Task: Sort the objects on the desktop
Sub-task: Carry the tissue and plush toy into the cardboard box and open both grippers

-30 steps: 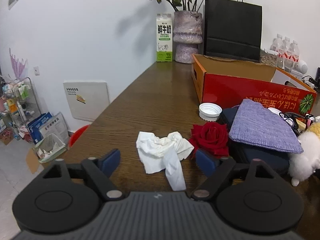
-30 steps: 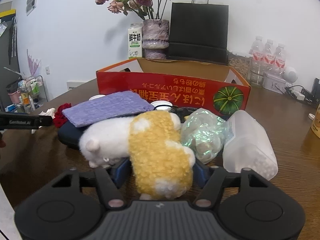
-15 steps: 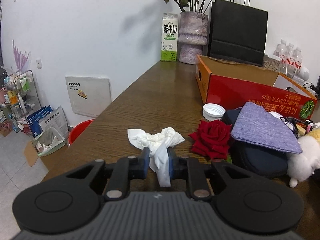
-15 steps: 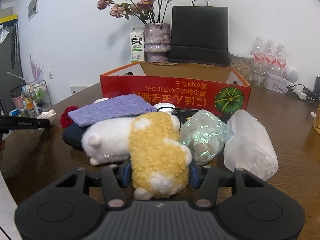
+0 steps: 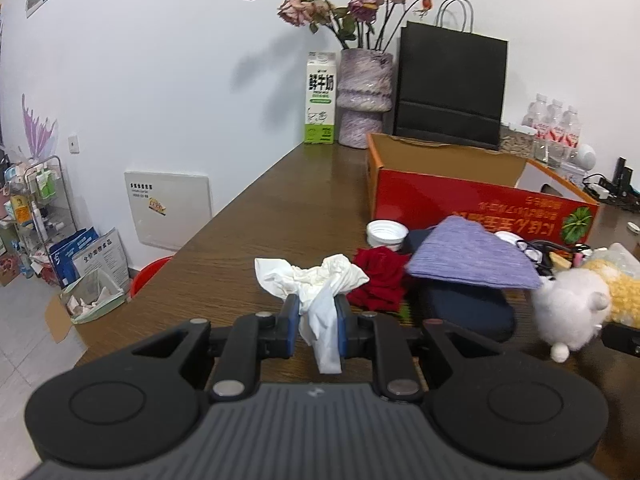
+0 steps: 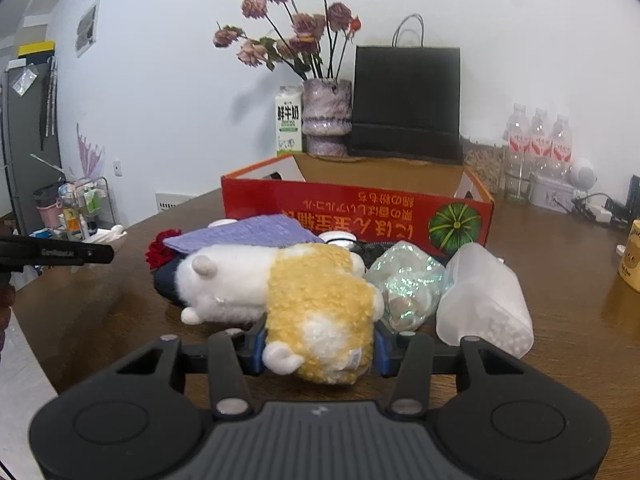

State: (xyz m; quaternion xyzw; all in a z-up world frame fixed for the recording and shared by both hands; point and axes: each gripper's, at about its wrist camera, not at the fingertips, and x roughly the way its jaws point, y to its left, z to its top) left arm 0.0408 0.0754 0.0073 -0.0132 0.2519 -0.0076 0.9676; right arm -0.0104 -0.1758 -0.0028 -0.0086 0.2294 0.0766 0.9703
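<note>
My left gripper [image 5: 316,320] is clamped on the crumpled white tissue [image 5: 316,284], its tail hanging between the blue pads, just in front of the red rose [image 5: 380,276] on the tabletop [image 5: 304,200]. My right gripper [image 6: 320,350] is closing around the yellow end of the plush toy [image 6: 304,300] – the pads already press into its fur on both sides. I judge both pickups are under way: I should lift the tissue straight up so it does not drag the rose, and squeeze the plush deep enough that it cannot slip, clearing the glittery bag [image 6: 408,284] and the frosted container [image 6: 488,304] beside it. The red cardboard box [image 6: 360,216] stands open behind the pile – a likely place for the toy. Below the tabletop's left edge, a lined bin [image 5: 92,296] on the floor would suit the tissue
</note>
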